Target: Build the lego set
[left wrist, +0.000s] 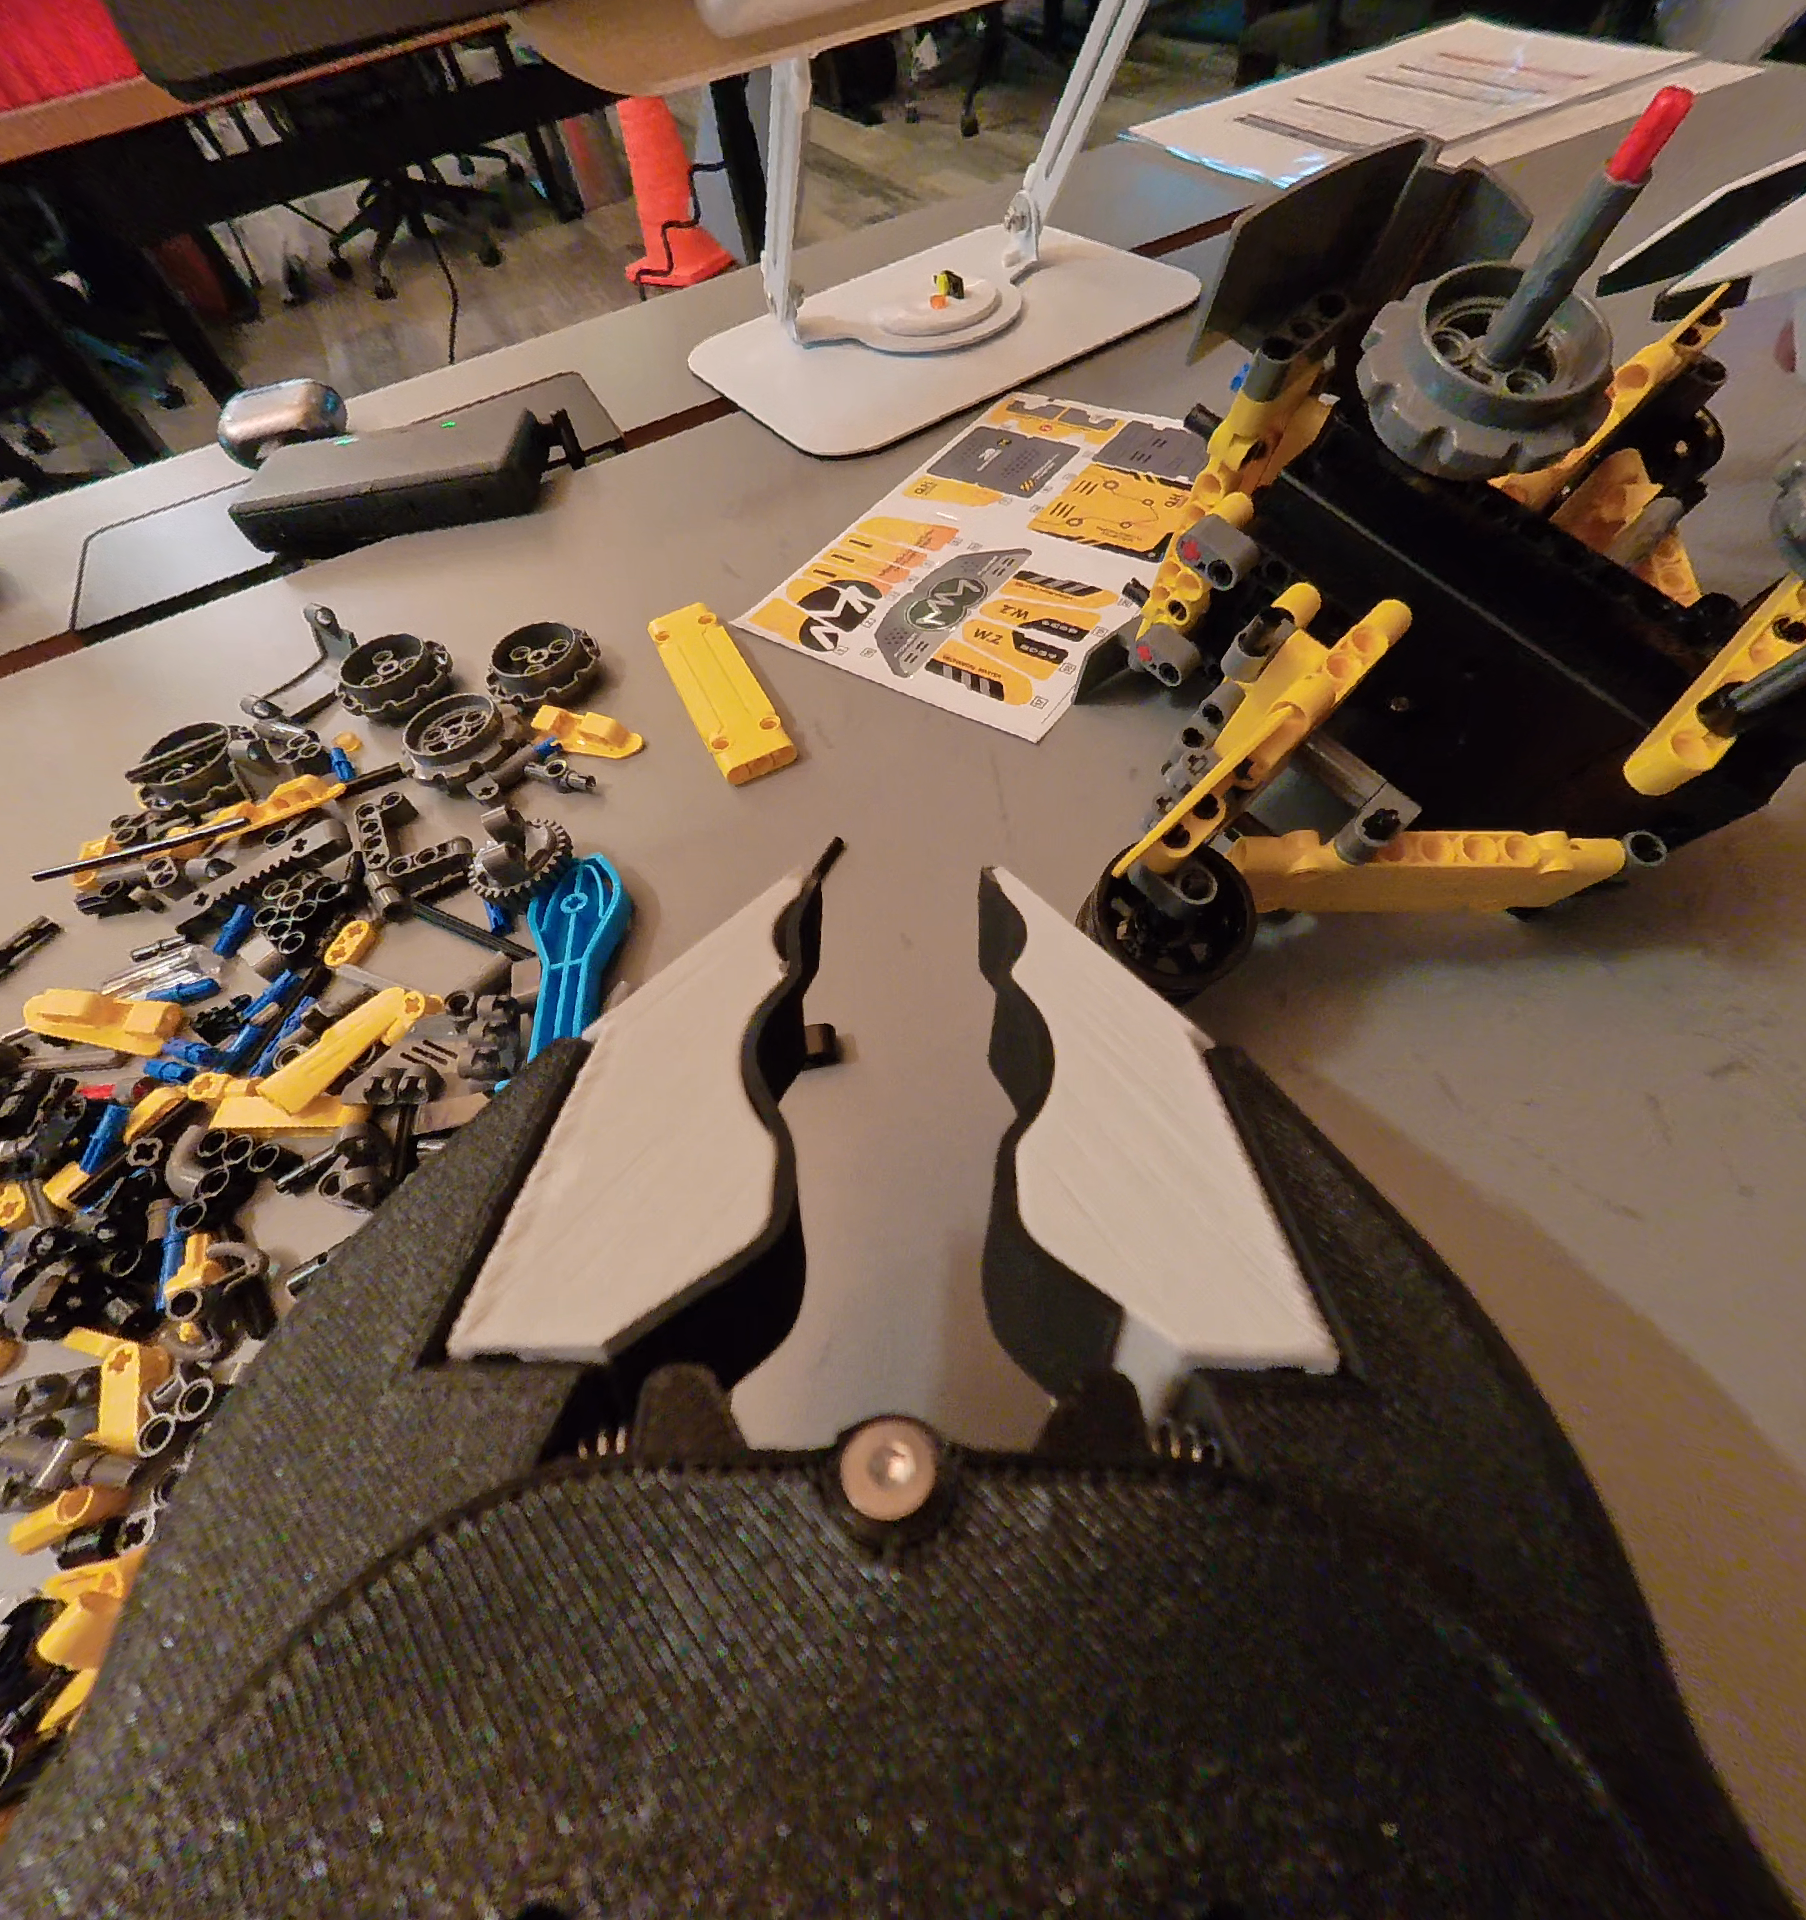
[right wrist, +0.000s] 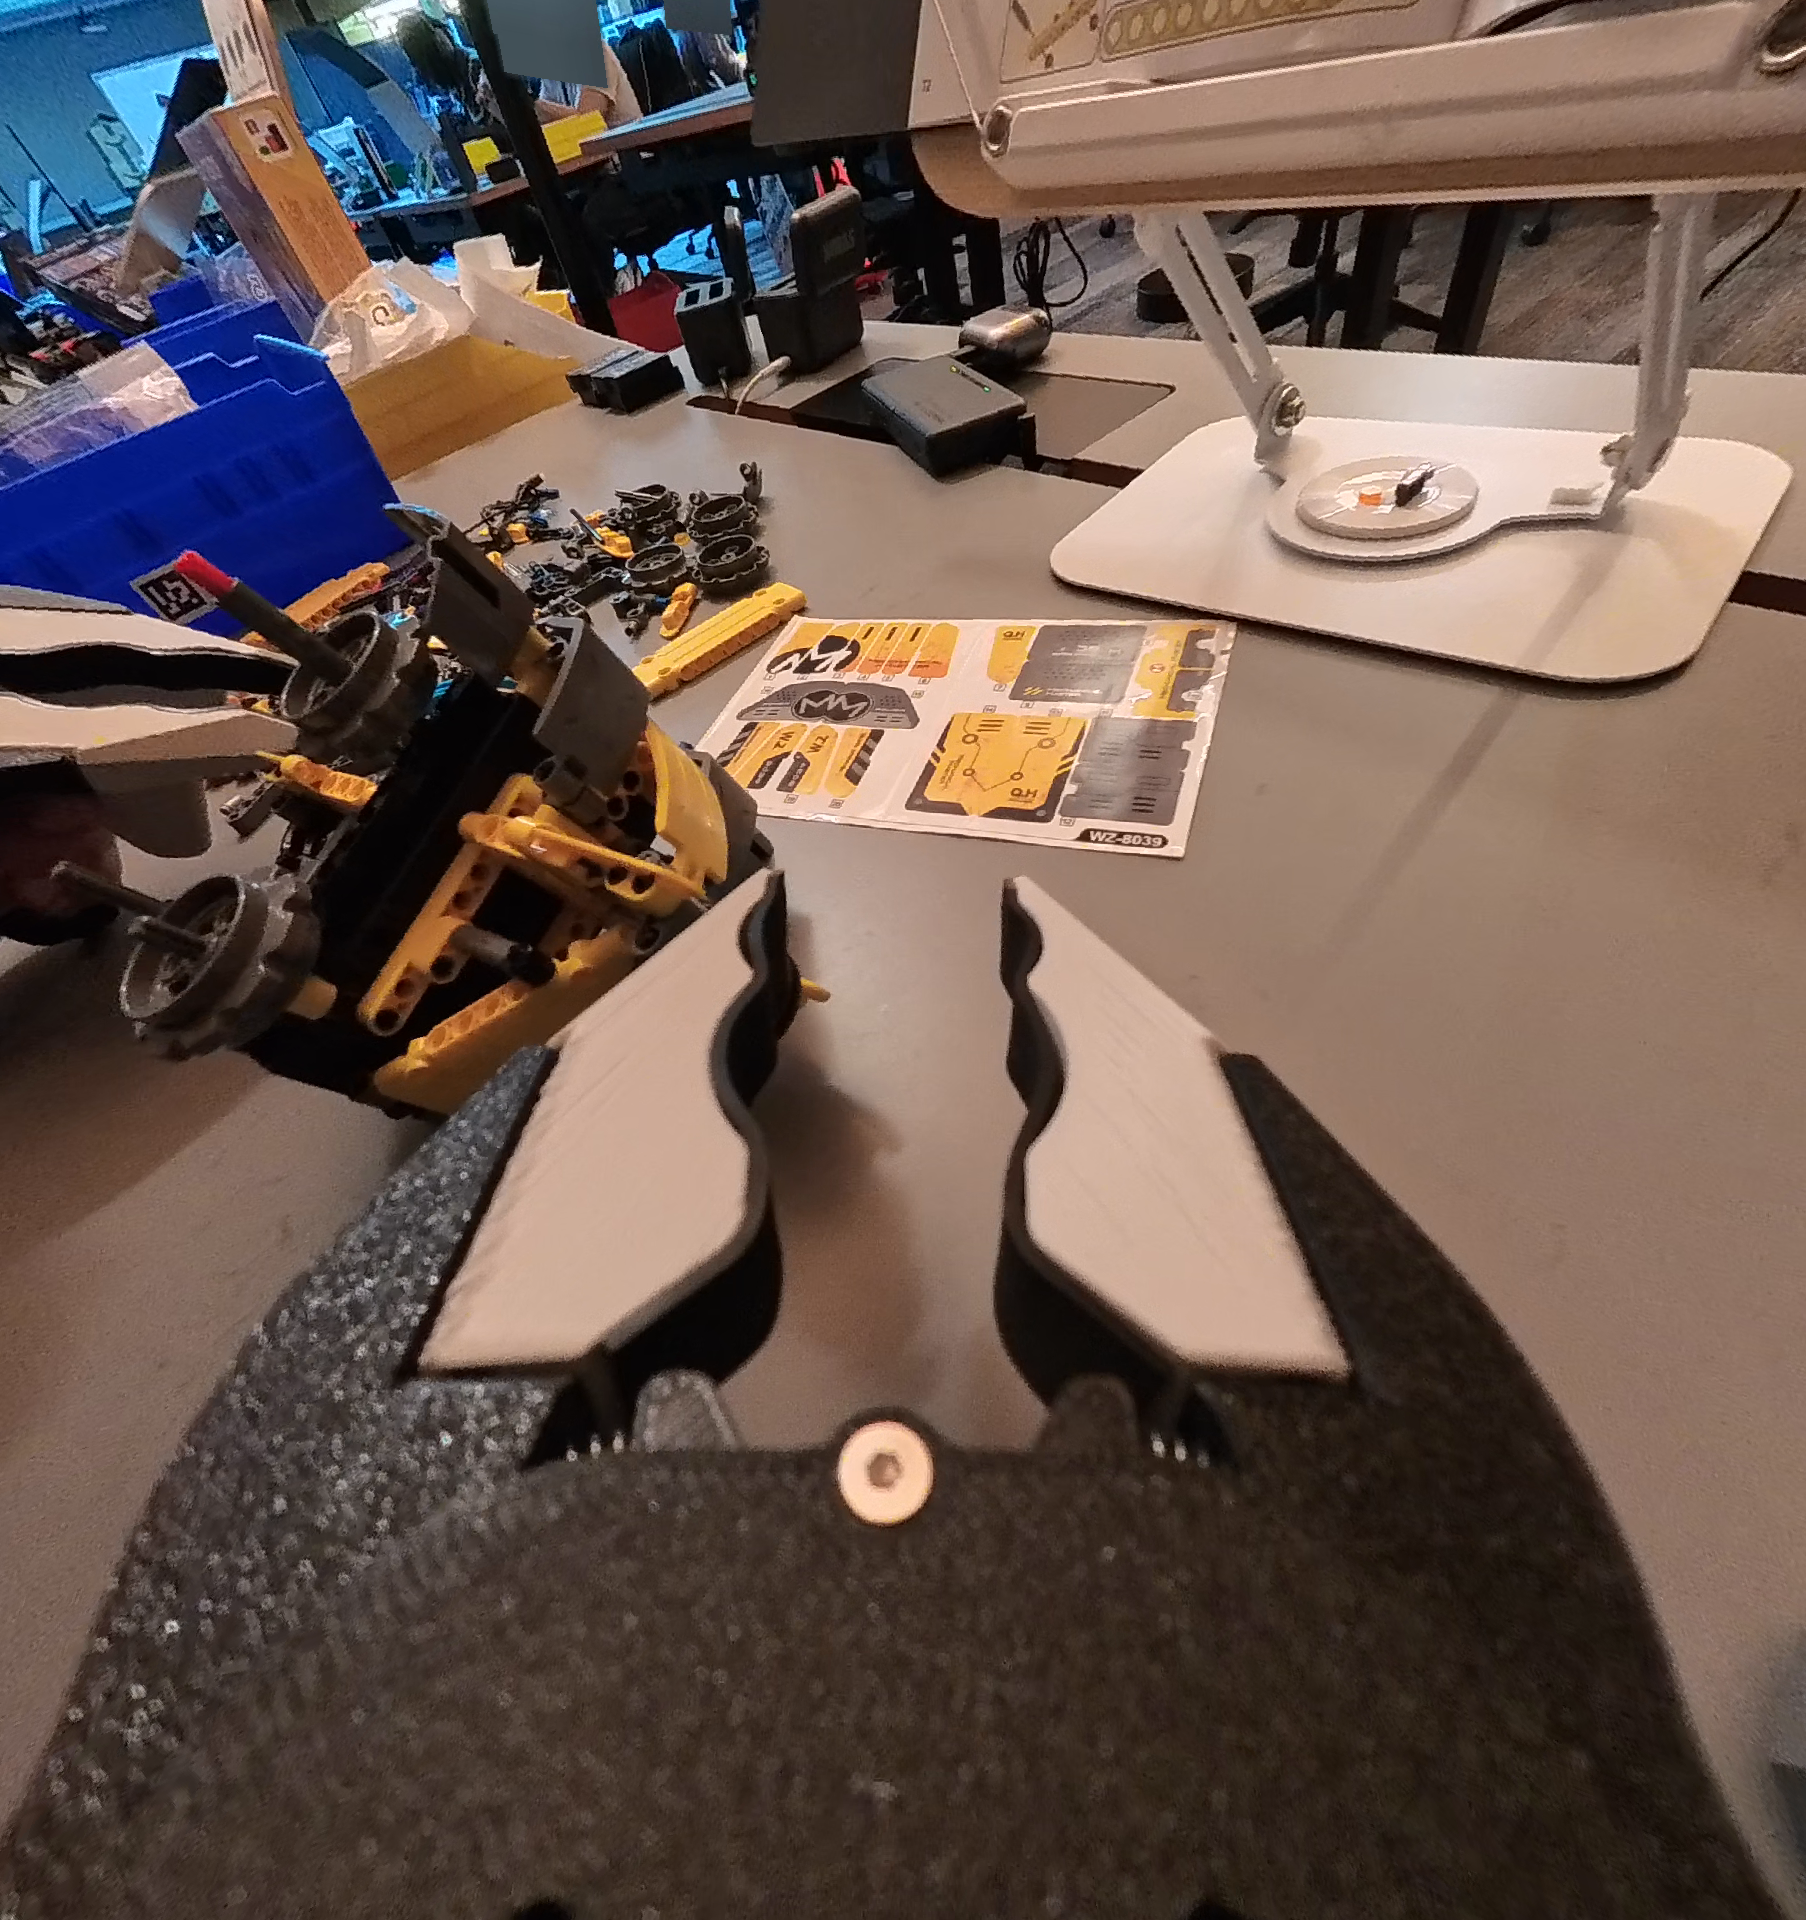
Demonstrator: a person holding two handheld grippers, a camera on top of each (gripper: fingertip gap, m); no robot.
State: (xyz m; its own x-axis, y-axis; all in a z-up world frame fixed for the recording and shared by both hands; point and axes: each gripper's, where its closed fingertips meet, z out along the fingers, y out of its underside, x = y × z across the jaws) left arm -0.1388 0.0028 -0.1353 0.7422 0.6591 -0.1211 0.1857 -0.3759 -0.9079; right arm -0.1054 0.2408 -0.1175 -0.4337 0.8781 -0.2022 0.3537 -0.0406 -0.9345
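Note:
A yellow and black brick-built vehicle [left wrist: 1450,644] lies tipped on the grey table [left wrist: 1398,1195], its grey wheel hubs and a red-tipped axle [left wrist: 1605,208] pointing up. My left gripper [left wrist: 907,883] is open and empty over bare table, between the loose parts pile [left wrist: 203,1039] and the vehicle. A small black pin [left wrist: 821,1042] lies by its left finger. My right gripper [right wrist: 894,904] is open and empty, its left finger close beside the vehicle [right wrist: 463,831]. Each gripper also shows in the other view, near the vehicle's wheels [left wrist: 1647,291] [right wrist: 286,694].
A sticker sheet [left wrist: 982,582] [right wrist: 972,727] and a yellow panel [left wrist: 722,691] lie beyond the grippers. A blue tool [left wrist: 572,935] edges the pile. A white stand base [right wrist: 1398,551], a black box [right wrist: 940,410] and blue bins [right wrist: 151,468] stand farther back. Across from one pair of fingers to the other is roughly 25 cm.

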